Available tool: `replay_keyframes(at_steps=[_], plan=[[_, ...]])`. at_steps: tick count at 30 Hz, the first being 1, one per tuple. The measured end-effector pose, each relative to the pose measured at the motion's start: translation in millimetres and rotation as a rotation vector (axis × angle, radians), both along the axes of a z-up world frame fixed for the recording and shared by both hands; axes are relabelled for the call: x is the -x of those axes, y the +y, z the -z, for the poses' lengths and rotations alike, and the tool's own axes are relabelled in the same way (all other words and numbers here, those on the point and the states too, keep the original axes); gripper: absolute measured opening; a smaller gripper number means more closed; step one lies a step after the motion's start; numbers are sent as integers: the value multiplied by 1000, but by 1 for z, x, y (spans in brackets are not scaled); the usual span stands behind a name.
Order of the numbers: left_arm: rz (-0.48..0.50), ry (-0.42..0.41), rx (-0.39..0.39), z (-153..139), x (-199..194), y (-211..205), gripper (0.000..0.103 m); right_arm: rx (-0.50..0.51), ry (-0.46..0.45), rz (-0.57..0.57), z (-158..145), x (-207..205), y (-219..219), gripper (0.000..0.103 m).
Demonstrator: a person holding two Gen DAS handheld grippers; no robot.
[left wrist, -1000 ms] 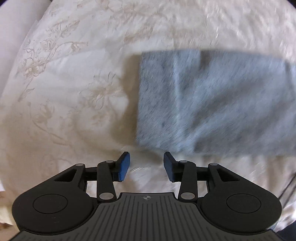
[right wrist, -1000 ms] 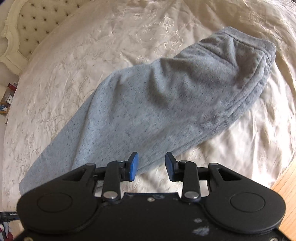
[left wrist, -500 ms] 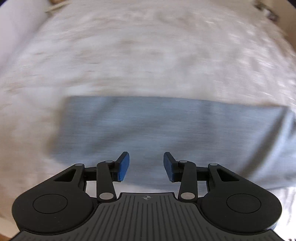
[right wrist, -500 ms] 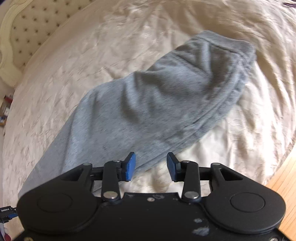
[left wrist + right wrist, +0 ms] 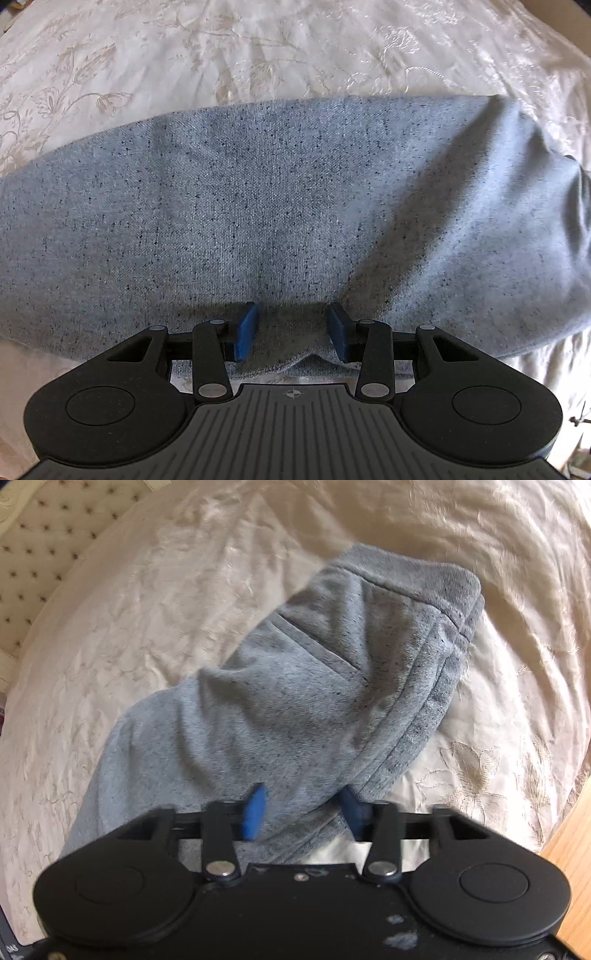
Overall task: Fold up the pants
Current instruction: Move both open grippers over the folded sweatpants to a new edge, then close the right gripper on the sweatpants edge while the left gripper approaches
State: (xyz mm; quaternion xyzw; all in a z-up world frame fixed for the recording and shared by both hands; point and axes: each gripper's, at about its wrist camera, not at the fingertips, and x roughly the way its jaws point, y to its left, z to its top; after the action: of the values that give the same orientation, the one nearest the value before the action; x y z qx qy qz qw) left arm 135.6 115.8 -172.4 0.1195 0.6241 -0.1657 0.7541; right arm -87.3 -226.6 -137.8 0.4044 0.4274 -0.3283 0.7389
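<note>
Grey sweatpants [image 5: 277, 203] lie flat across a cream bedspread. In the left wrist view one leg runs from side to side, and its near edge sits between the blue pads of my left gripper [image 5: 291, 330], which is open and not pressing on it. In the right wrist view the pants [image 5: 314, 686] stretch away to the waistband [image 5: 417, 579] at the upper right, with a pocket slit below it. My right gripper [image 5: 304, 812] straddles the near seam edge. Its jaws are closing with the cloth between them, and the pads still stand apart.
The embroidered cream bedspread [image 5: 258, 48] surrounds the pants on all sides. A tufted headboard [image 5: 48, 535] shows at the upper left of the right wrist view. Wooden floor [image 5: 569, 849] shows past the bed's edge at the lower right.
My left gripper swept from bare bedspread beside the leg's end to its near edge, which now lies between the pads. My right gripper moved forward so the seam edge lies between its pads.
</note>
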Motion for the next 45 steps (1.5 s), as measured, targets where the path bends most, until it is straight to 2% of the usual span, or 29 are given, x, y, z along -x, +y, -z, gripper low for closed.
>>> replay_keyframes(at_steps=[4, 7, 9, 11, 15, 18, 19, 21, 24, 31, 35, 39, 40, 42, 43, 44, 45], plan=[[-13, -31, -17, -11, -1, -6, 41, 118, 22, -139, -25, -1, 3, 5], [-8, -52, -1, -22, 2, -15, 41, 88, 107, -162, -7, 3, -3, 5], [8, -61, 5, -26, 5, -26, 41, 43, 130, -166, -1, 5, -7, 7], [15, -69, 10, -28, 8, -38, 41, 21, 100, -192, -11, 5, -10, 14], [33, -41, 24, -23, 6, -60, 41, 39, 32, -353, -46, -5, -6, 23], [71, -4, -17, -9, 8, -67, 41, 77, -26, -422, -69, -24, -7, 39], [82, 12, -30, -1, 8, -68, 42, 83, -51, -439, -73, -34, -9, 47], [103, 12, -40, 8, 12, -71, 42, 72, -100, -470, -73, -57, -13, 51], [119, 40, -49, 9, 8, -74, 42, 73, -116, -511, -64, -99, -22, 53], [143, 86, -8, -3, -8, -71, 42, 76, -71, -677, -23, -198, -39, 57], [128, 79, 42, -19, -18, -69, 42, 64, -33, -793, 7, -240, -43, 67], [125, 51, 69, -33, -32, -76, 42, -20, -14, -851, 31, -262, -51, 70], [128, 40, 74, -36, -37, -79, 42, -45, -11, -856, 35, -263, -52, 69], [136, 20, 84, -43, -46, -86, 42, -73, -21, -868, 42, -265, -51, 41], [144, 7, 89, -47, -53, -91, 42, -45, -21, -881, 39, -263, -48, 11], [154, -11, 93, -50, -57, -95, 42, 6, -28, -900, 35, -259, -43, 6], [165, -32, 94, -54, -63, -102, 42, 58, -56, -922, 28, -252, -37, 6]])
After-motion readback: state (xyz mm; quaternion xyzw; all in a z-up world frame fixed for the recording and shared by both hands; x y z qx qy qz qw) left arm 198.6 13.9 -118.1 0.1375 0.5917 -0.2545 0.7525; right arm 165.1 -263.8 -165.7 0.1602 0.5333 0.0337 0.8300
